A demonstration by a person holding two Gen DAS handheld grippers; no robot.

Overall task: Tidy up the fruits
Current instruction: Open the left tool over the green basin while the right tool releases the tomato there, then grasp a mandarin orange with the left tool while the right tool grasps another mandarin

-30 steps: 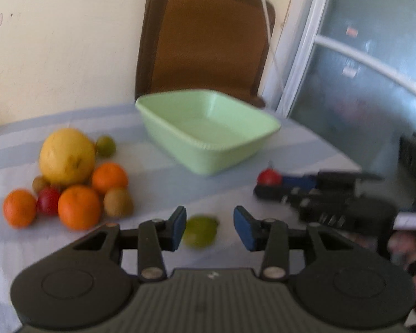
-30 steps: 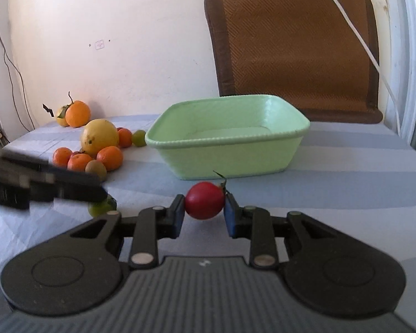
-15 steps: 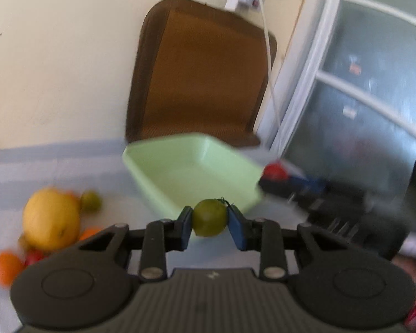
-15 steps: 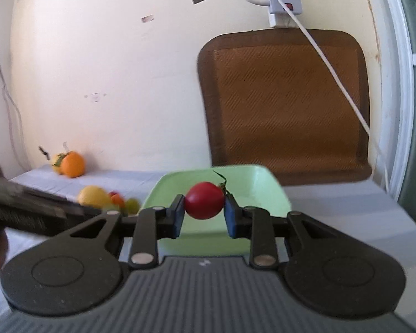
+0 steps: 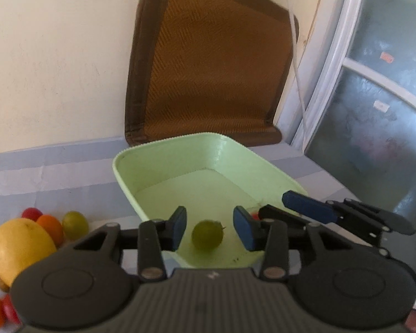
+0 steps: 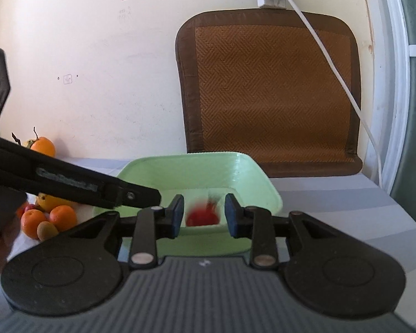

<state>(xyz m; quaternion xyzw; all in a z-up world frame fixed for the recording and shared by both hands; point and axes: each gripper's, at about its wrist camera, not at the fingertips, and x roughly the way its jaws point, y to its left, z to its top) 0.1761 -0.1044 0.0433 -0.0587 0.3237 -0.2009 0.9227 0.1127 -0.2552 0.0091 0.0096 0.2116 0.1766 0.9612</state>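
Note:
A pale green basin (image 5: 177,152) (image 6: 266,188) stands on the striped table. My left gripper (image 5: 210,229) hovers over its near edge, jaws opening; a small green fruit (image 5: 207,235) lies free between the pads, inside the basin. My right gripper (image 6: 204,216) is over the basin too, jaws opening, and a blurred red fruit (image 6: 202,216) drops between its pads without touching them. In the left wrist view the right gripper's blue-tipped fingers (image 5: 307,205) reach in from the right. The left gripper's dark body (image 6: 69,183) crosses the right wrist view.
A heap of fruit lies left of the basin: a big yellow one (image 5: 20,247), oranges (image 6: 62,216), a green one (image 5: 75,221), a kiwi (image 6: 47,230). An orange (image 6: 42,146) sits by the wall. A brown woven mat (image 5: 208,63) leans behind; a glass door (image 5: 374,111) stands right.
Both grippers carried their fruits up over the basin and let them go. The green fruit and the red fruit now sit loose between widened pads.

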